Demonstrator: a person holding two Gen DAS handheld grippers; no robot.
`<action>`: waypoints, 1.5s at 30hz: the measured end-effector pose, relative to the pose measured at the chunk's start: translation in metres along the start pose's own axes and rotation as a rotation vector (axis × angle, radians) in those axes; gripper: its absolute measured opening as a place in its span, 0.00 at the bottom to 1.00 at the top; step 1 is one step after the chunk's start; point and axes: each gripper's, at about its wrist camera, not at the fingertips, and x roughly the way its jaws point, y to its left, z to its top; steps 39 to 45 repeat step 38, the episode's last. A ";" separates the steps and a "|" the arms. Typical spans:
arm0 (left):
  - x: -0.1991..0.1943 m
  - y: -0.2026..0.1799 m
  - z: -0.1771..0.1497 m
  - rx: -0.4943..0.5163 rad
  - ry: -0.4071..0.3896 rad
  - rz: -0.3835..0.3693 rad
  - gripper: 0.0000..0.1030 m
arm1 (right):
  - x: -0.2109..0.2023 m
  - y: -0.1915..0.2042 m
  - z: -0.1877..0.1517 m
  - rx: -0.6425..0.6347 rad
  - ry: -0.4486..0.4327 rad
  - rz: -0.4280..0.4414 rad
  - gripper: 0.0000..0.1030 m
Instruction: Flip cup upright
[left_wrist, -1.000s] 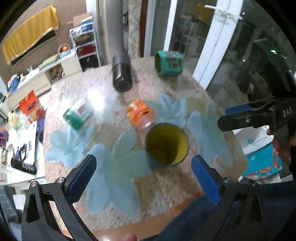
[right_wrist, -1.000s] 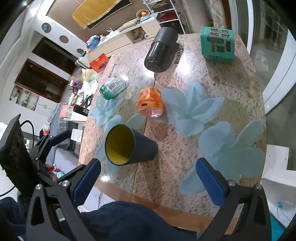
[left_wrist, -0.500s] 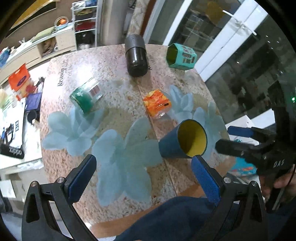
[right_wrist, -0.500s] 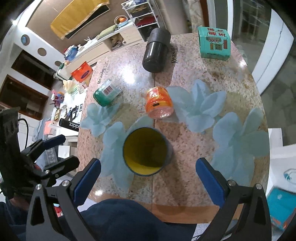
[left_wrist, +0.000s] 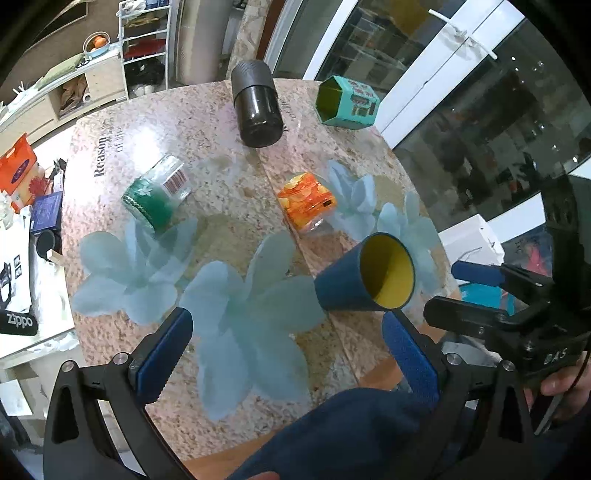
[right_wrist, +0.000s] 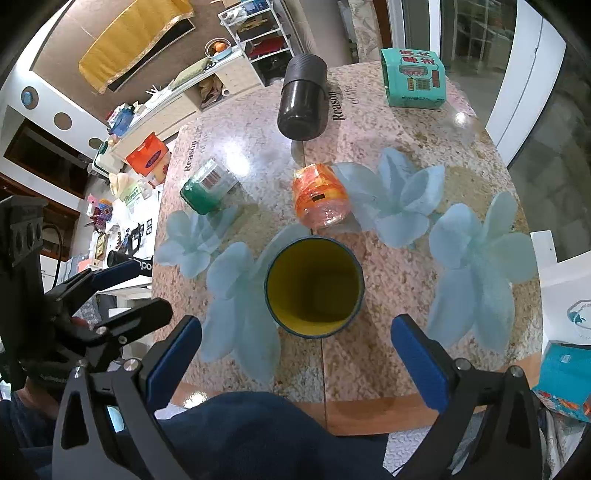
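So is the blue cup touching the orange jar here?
Apart. The left wrist view shows bare tabletop between the blue cup and the orange jar; the right wrist view is less clear.

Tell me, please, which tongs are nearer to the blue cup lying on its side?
Right. The right tongs face the cup at its yellow mouth, open, a finger on either side. The left tongs, also open, stand off to one side, apart from it.

Glossy speckled stone table (right_wrist: 399, 122); matt blue cup (left_wrist: 343, 284); clear plastic orange jar (right_wrist: 320, 201).
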 end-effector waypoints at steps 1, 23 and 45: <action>0.000 0.001 0.000 0.000 0.000 -0.004 1.00 | 0.001 0.001 0.001 0.001 0.000 0.000 1.00; 0.005 0.007 0.001 -0.034 0.023 -0.023 1.00 | 0.003 0.007 0.003 -0.010 0.009 -0.006 1.00; 0.003 0.004 0.002 -0.009 0.012 -0.010 1.00 | 0.001 0.007 0.001 0.002 -0.011 -0.003 1.00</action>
